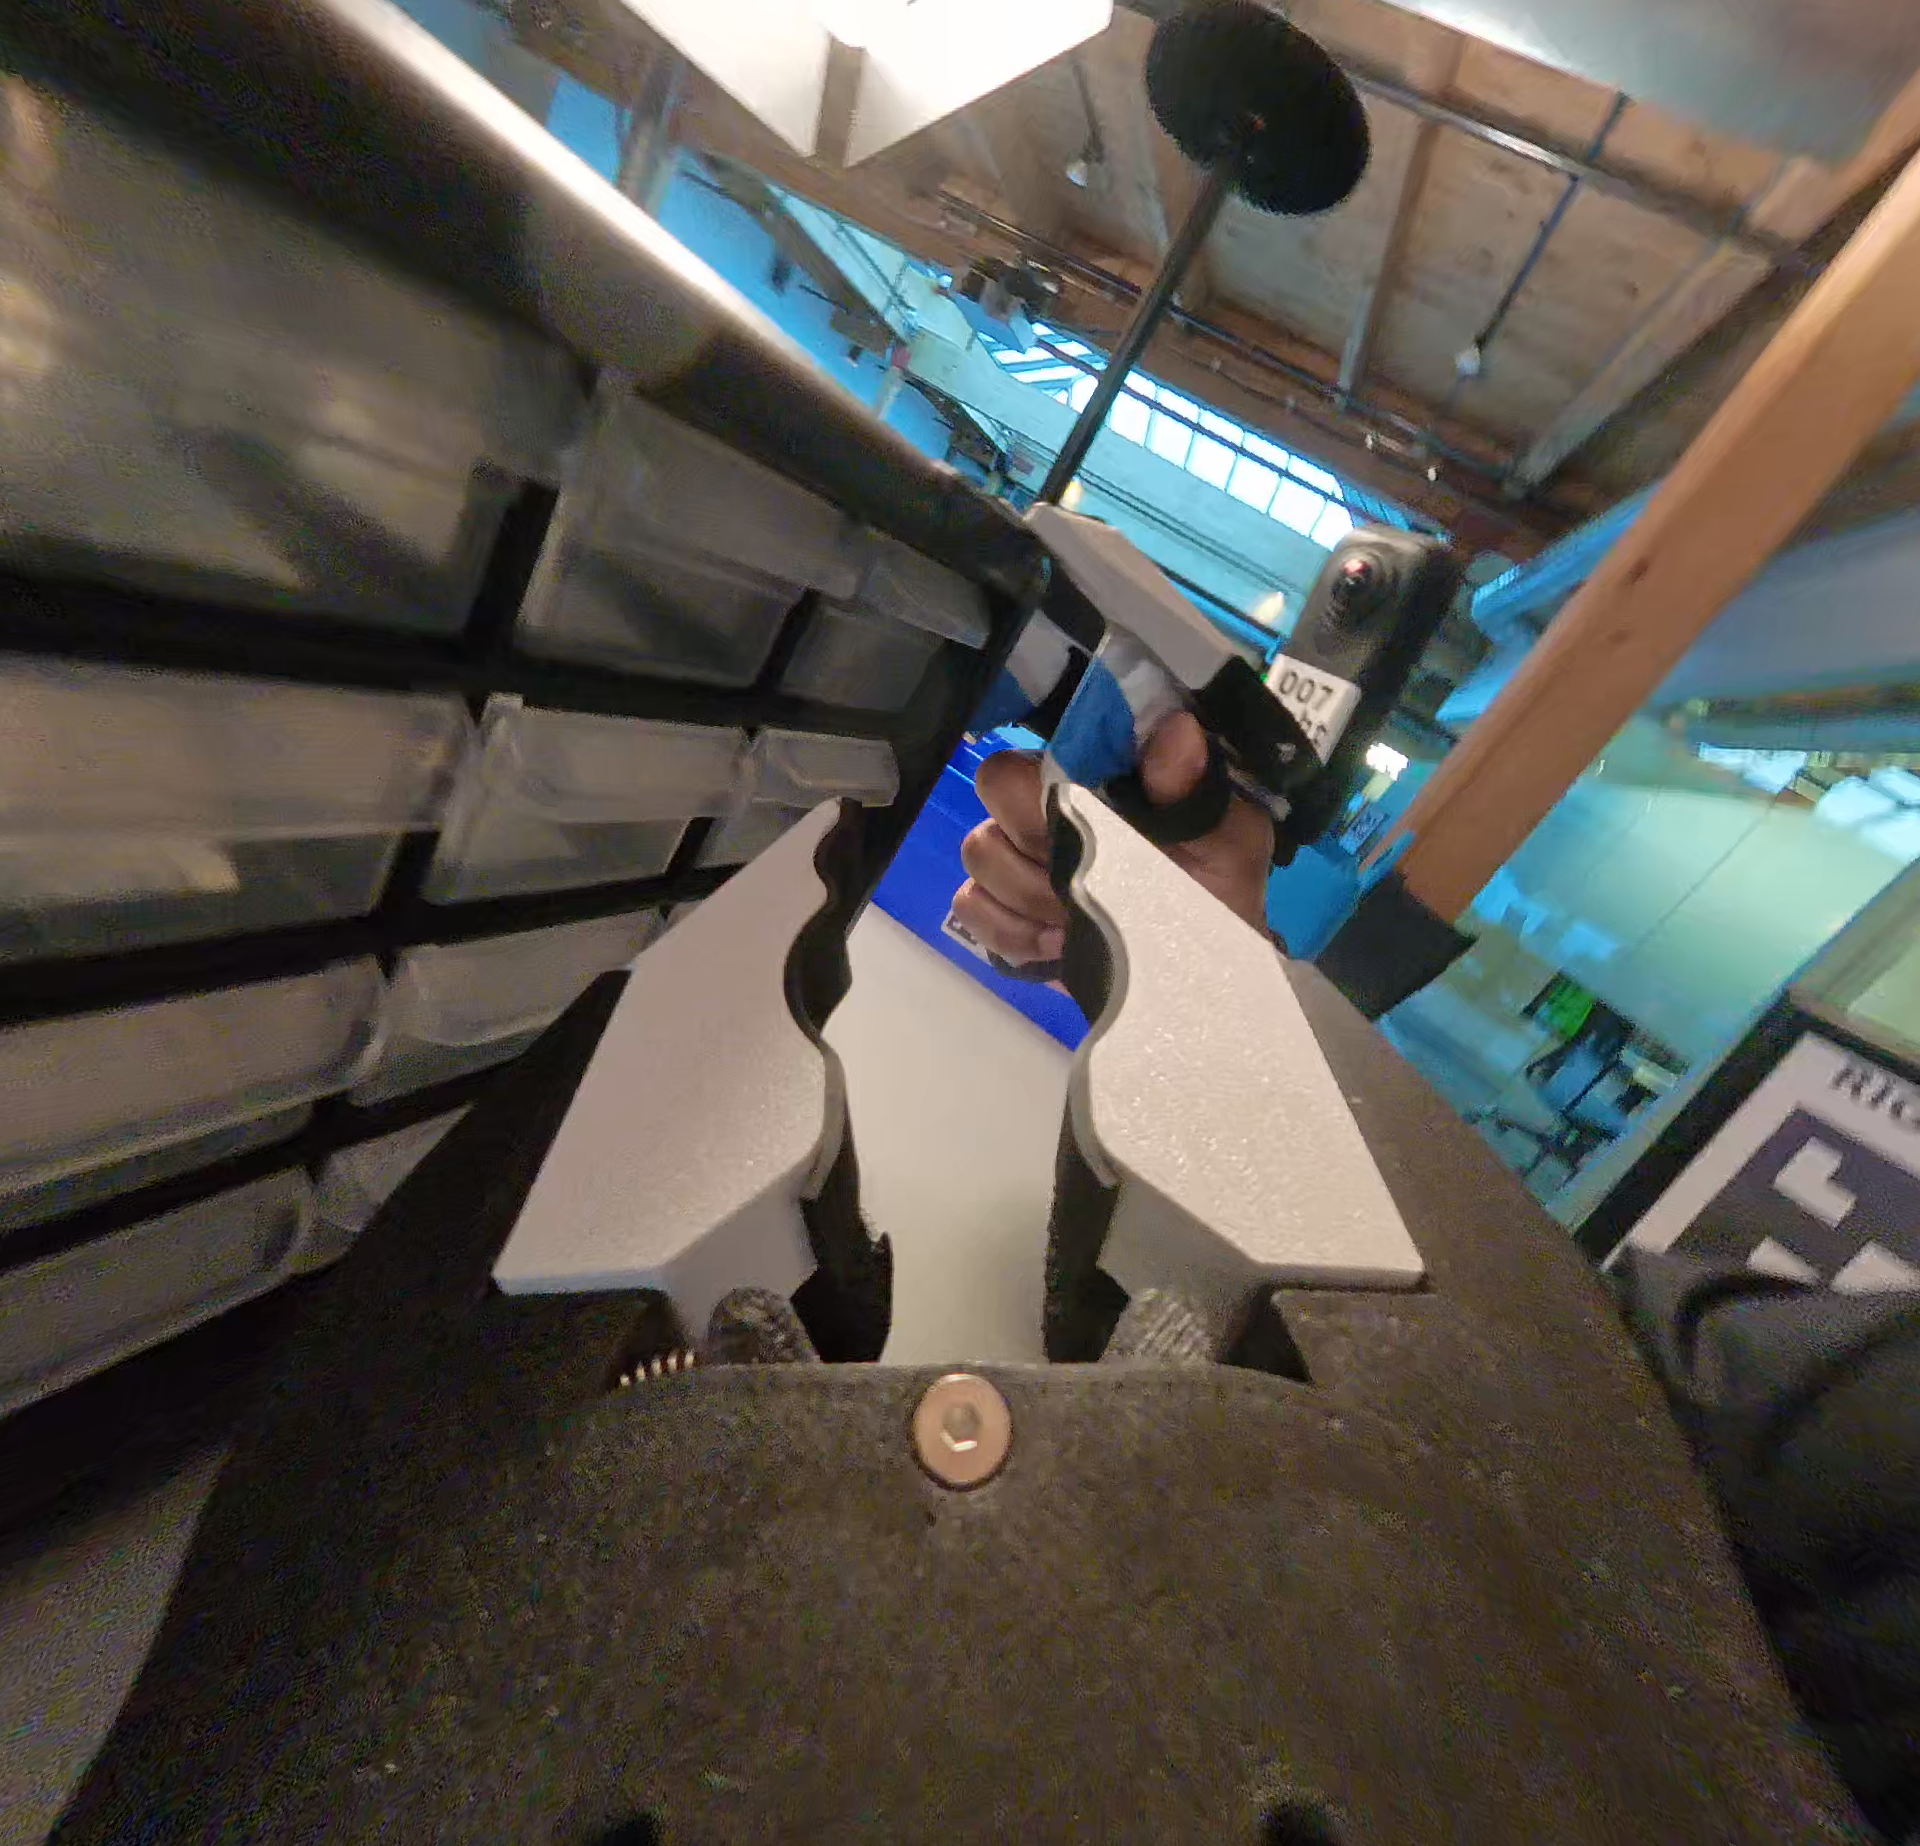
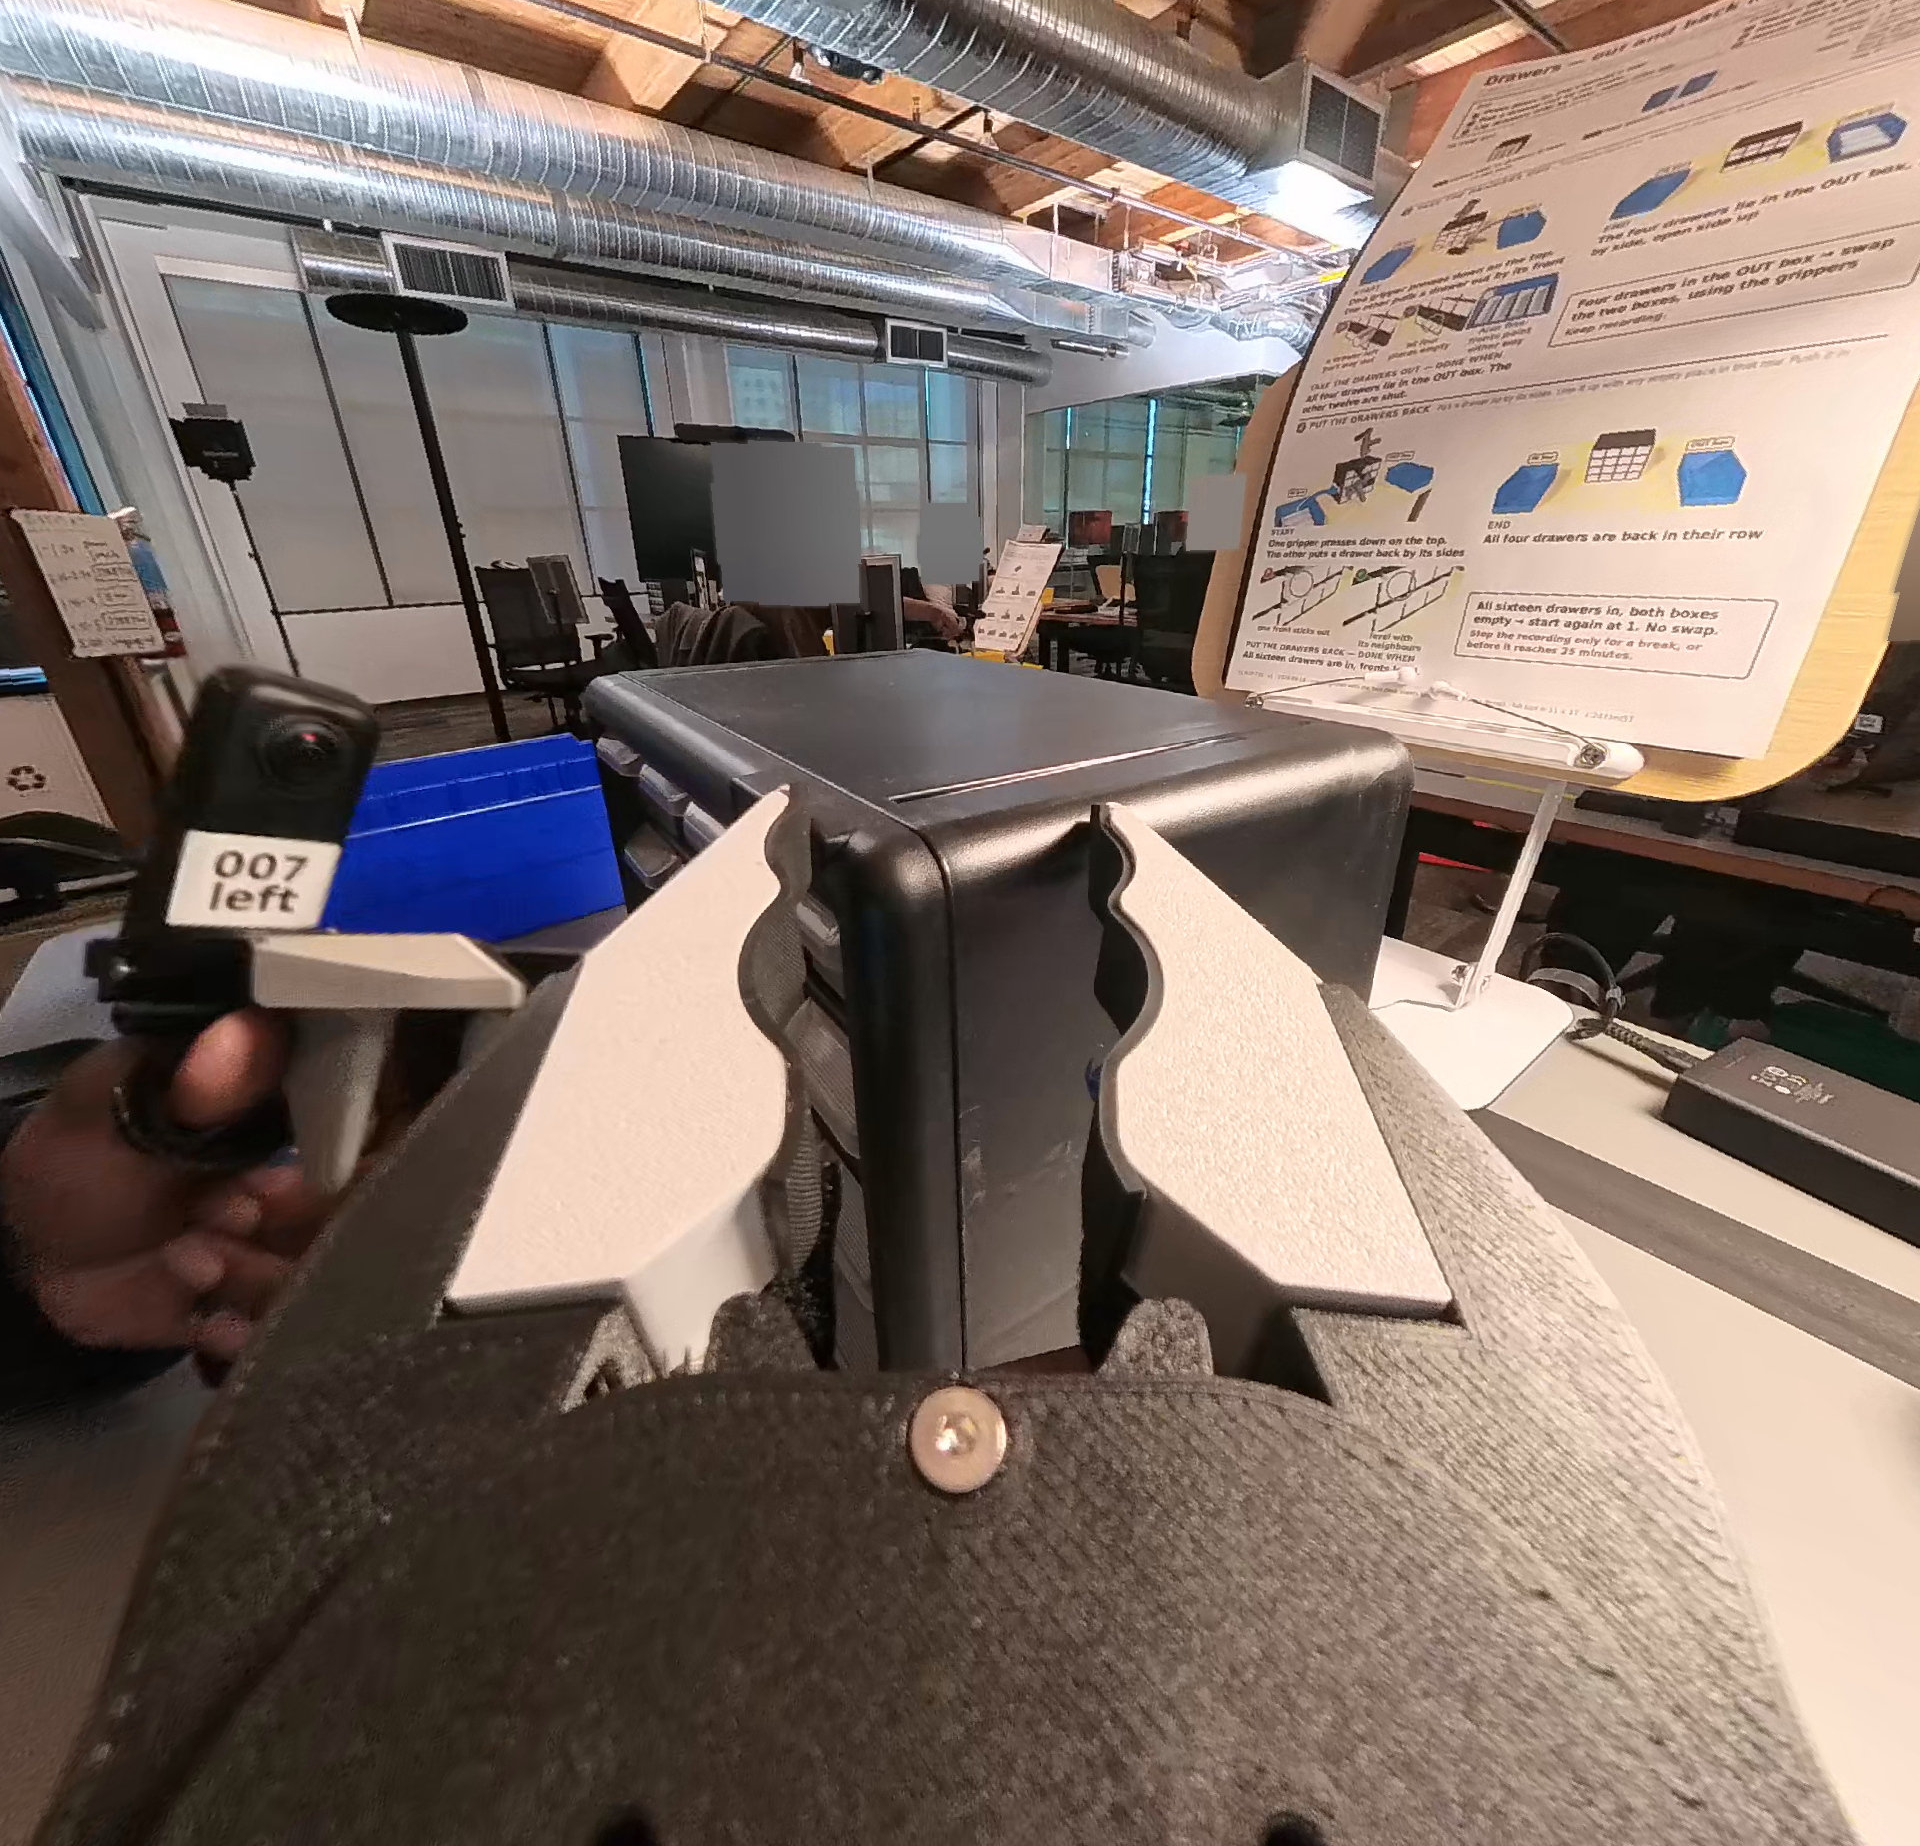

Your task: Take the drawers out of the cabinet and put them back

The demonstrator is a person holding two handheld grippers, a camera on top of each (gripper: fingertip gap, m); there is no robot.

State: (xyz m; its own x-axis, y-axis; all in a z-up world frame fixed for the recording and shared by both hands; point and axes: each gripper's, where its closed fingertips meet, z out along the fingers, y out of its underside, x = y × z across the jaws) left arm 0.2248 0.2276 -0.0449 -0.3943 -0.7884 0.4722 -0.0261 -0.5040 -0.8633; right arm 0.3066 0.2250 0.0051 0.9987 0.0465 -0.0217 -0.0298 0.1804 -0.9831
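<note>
Left wrist view first: my left gripper (image 1: 951,892) sits low beside the cabinet (image 1: 914,529), looking up along its front, jaws parted with nothing between them but white table and a blue bin (image 1: 935,913) beyond. The drawers (image 1: 623,591) fill their rows, clear and blurred, apparently all pushed in. I judge I am lining up on a drawer front. Farther off, my right gripper (image 1: 1132,601) shows in a hand at the cabinet's corner.

Right wrist view: my right gripper (image 2: 945,861) straddles the cabinet's near top corner, jaws spread and not pinching it, probably readying to steady the top. A lamp pole (image 2: 447,508) stands behind and an instruction board (image 2: 1558,394) to the right; neither blocks me. The left gripper (image 2: 384,965) is close on my left, so I watch for crowding.
</note>
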